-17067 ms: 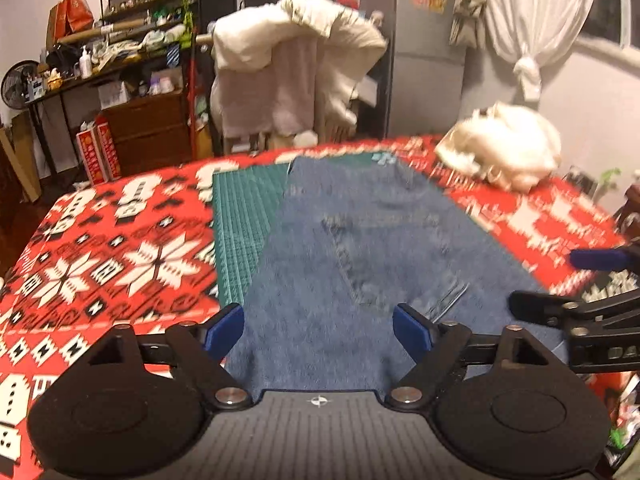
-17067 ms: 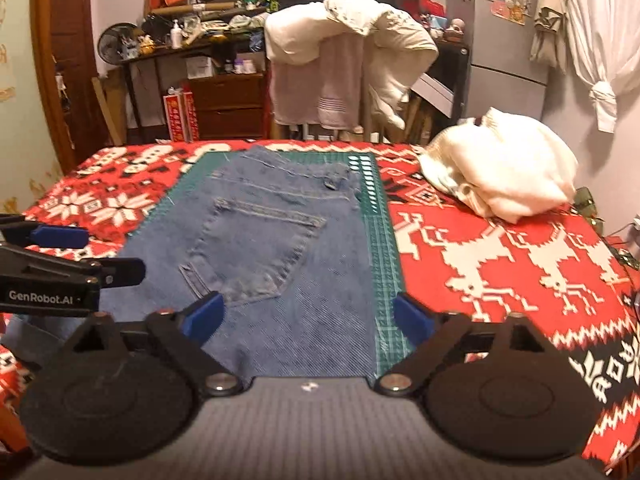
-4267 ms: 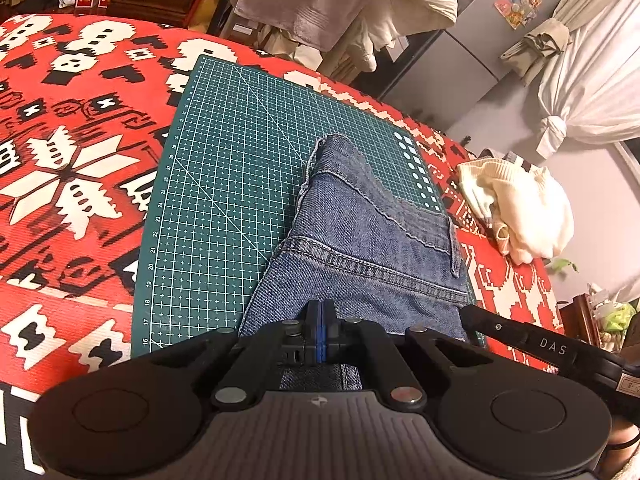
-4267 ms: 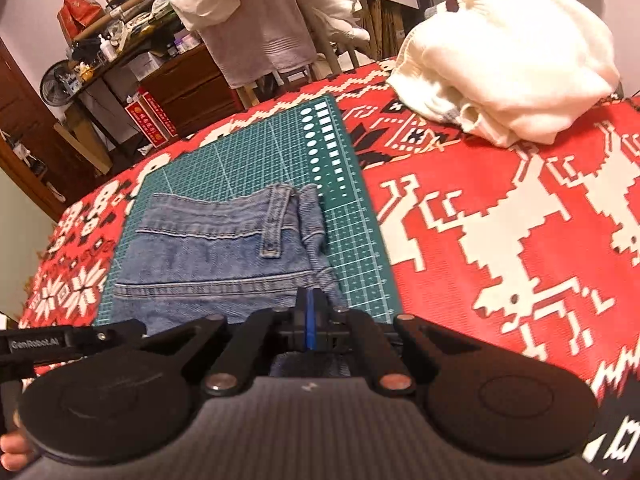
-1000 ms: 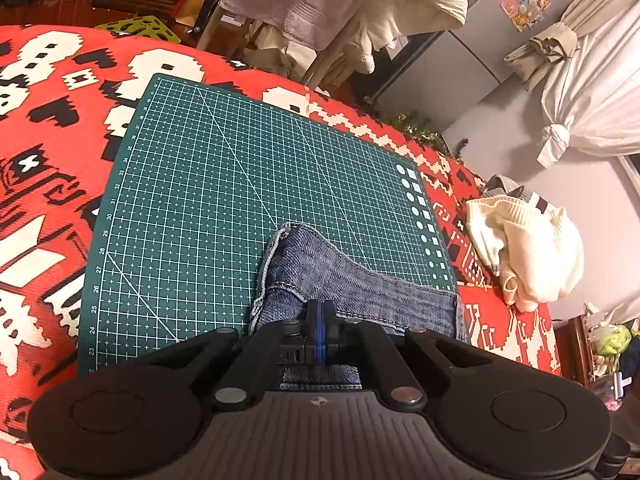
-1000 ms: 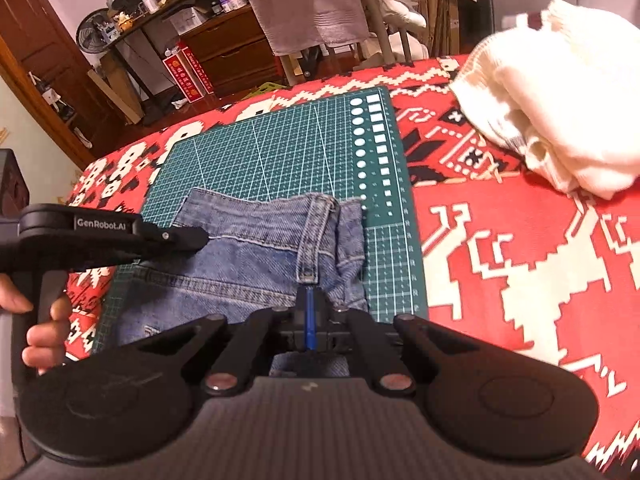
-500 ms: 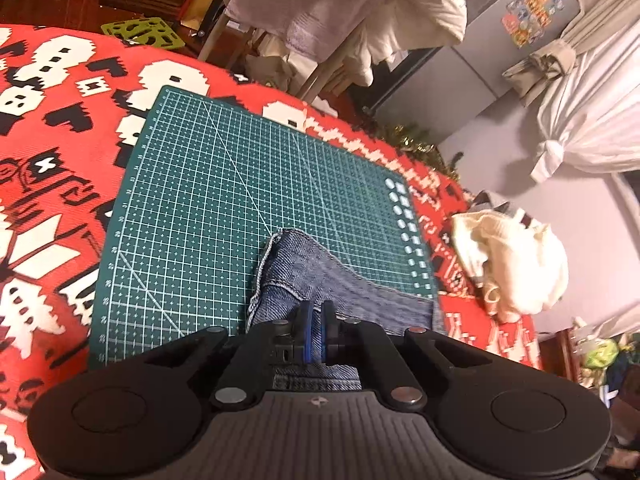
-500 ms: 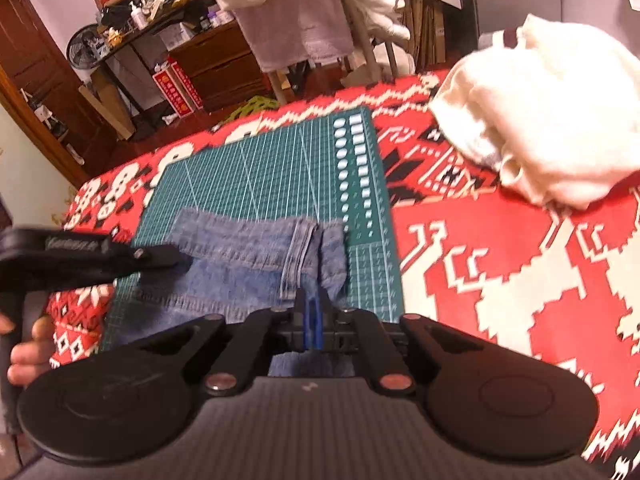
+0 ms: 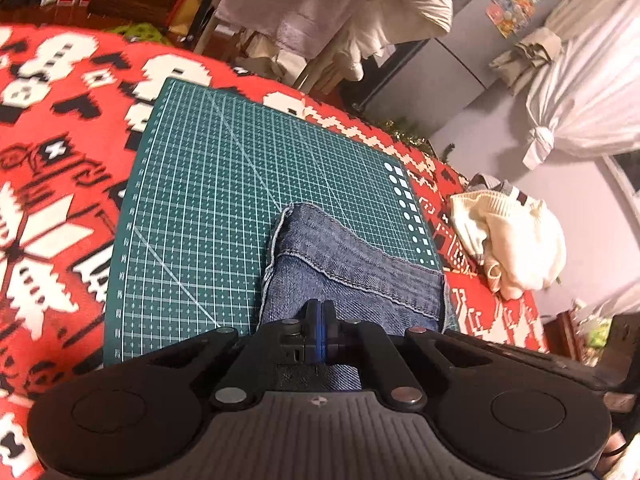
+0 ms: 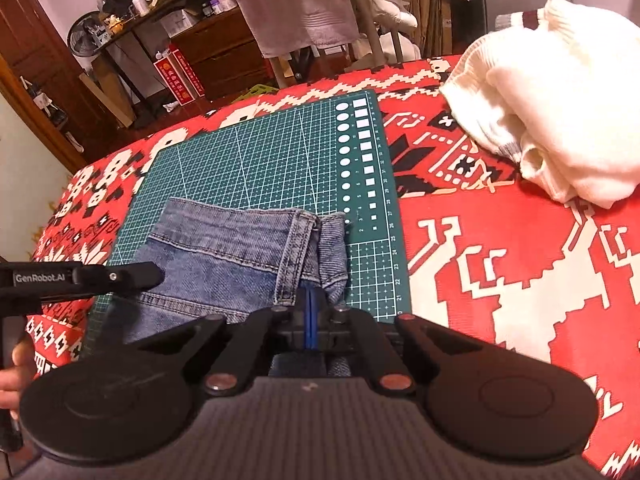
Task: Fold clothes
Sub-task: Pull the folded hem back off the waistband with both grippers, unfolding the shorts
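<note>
I'm working in someone's home, a cluttered living space. The tabletop [image 10: 500, 264] wears a red patterned holiday cloth [image 9: 60, 184] under a green cutting mat [image 9: 208, 184]. Behind it, laundry hangs over a drying rack [image 9: 320, 12], a fridge [image 9: 460, 52] carries magnets, white curtains [image 9: 580, 92] are knotted, and a wooden dresser [image 10: 224, 56] stands beside a fan [image 10: 82, 36].

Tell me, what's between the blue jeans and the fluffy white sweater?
In the right wrist view, between the jeans and sweater lie a green cutting mat strip, then bare red blanket.
</note>
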